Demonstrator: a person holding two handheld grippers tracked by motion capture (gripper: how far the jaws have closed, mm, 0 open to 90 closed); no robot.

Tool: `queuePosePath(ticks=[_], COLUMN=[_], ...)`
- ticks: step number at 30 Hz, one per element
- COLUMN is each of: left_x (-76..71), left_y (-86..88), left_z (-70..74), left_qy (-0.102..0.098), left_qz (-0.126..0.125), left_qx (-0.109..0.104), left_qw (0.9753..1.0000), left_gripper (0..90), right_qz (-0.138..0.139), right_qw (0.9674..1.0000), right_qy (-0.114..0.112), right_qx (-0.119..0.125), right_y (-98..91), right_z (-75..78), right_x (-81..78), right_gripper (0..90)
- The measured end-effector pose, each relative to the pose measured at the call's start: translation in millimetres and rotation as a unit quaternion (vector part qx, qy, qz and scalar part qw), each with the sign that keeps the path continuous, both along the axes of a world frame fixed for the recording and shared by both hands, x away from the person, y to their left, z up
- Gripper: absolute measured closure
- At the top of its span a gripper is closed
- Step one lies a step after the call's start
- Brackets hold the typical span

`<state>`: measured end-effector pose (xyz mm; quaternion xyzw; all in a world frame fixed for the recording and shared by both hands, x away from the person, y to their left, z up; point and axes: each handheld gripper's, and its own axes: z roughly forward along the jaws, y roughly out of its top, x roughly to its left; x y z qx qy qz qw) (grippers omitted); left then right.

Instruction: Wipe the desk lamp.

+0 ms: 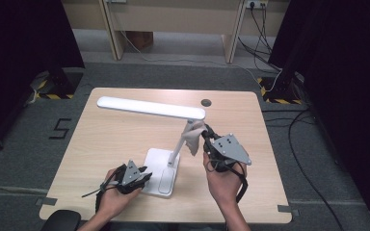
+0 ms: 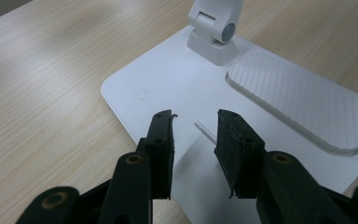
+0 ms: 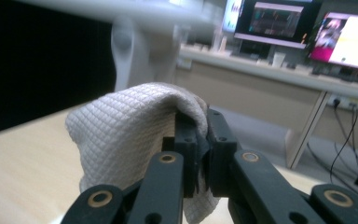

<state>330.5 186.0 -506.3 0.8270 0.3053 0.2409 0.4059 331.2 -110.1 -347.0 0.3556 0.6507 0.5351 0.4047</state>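
left gripper [image 2: 193, 135]: hovering released over lamp base [image 2: 177, 88], not bracing
right gripper [image 3: 200, 140]: clenching cloth [image 3: 121, 140], wiping lamp arm [image 1: 180, 142]
risk: lamp tipping, cloth snagging

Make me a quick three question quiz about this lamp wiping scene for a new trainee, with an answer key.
1. True or false: the right gripper is shut on a cloth.
2. Which part of the lamp does the left gripper hover over? A) the light bar B) the base C) the stem
3. Fill in: the cloth is held up against the lamp's ____.

Key
1. True.
2. B, the base, with jaws apart and nothing between them.
3. Stem, just under the light bar.
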Motion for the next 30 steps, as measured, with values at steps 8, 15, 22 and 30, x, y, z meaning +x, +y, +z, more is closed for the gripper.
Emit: queuePosePath(ticks=[8, 15, 22, 30], left_x=[1.1, 2.2, 2.0, 2.1], left_y=[0.8, 2.3, 2.3, 3.1], left_z=[-4.9, -4.8, -5.6, -6.5], left_qy=[0.007, 0.011, 0.012, 0.013], left_qz=[-0.003, -0.004, -0.003, 0.000], left_qx=[0.003, 0.003, -0.004, -0.012], left_qw=[1.0000, 0.9999, 0.9999, 0.9998], left_gripper=[64.2, 64.5, 65.2, 65.1], right_qz=[-0.002, -0.007, -0.007, -0.005], right_qw=[0.9999, 1.0000, 1.0000, 1.0000], right_qy=[-0.016, -0.006, -0.002, 0.001], right_qx=[0.001, -0.002, -0.006, -0.004], right_y=[9.7, 14.6, 15.7, 16.3], right_z=[14.9, 16.6, 15.7, 13.9], right_x=[4.3, 8.1, 8.1, 7.7], right_gripper=[84.9, 84.7, 85.5, 85.9])
